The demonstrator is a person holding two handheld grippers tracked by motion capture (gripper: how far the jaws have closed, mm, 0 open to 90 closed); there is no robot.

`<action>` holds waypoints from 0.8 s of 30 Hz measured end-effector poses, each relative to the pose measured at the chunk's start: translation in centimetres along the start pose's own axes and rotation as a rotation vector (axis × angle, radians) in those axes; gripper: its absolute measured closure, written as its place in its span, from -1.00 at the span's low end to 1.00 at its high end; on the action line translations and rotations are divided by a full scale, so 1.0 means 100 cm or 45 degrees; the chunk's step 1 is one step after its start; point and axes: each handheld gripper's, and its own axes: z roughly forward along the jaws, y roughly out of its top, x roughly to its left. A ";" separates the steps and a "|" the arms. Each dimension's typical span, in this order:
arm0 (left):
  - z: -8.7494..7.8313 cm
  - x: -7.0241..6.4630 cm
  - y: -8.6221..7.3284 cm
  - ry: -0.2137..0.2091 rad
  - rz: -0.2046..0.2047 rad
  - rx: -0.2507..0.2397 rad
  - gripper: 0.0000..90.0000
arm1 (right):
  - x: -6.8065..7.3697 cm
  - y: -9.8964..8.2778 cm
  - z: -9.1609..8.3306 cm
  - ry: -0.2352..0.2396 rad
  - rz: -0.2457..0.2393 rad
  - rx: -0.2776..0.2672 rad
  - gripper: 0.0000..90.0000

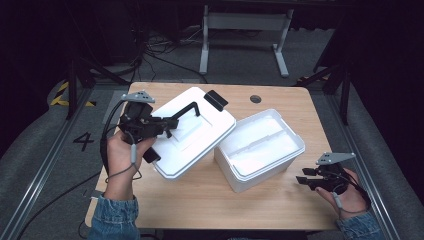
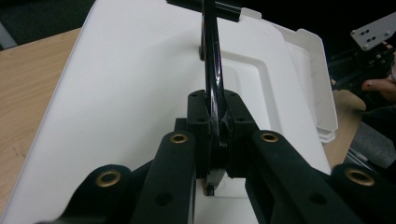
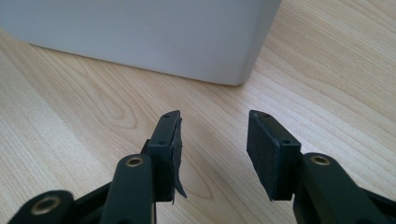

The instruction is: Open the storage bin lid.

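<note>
White lid [image 1: 192, 131] in left tongs [image 1: 167, 124], tilted against open white box [image 1: 260, 149] on wooden table [image 1: 200, 200].

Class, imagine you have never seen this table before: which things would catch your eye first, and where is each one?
First, the white lid, held tilted over the table's left half by the left gripper, whose jaws are shut on the lid's black handle. Next, the open white box standing right of centre, its inside showing. Last, the right gripper, open and holding nothing, near the table's right edge beside a corner of the box.

the white lid [image 1: 192, 131] hides the box's [image 1: 260, 150] near-left corner (high view).
</note>
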 end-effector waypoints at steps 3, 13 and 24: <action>-0.006 0.010 -0.011 -0.004 -0.053 -0.026 0.87 | 0.001 0.000 0.000 -0.001 -0.003 0.004 0.24; -0.021 0.033 -0.026 0.078 -0.138 -0.034 0.87 | 0.002 -0.003 0.000 0.007 -0.004 -0.001 0.24; -0.006 0.062 -0.044 0.160 -0.213 0.038 0.87 | 0.003 -0.003 0.002 0.007 -0.015 0.007 0.23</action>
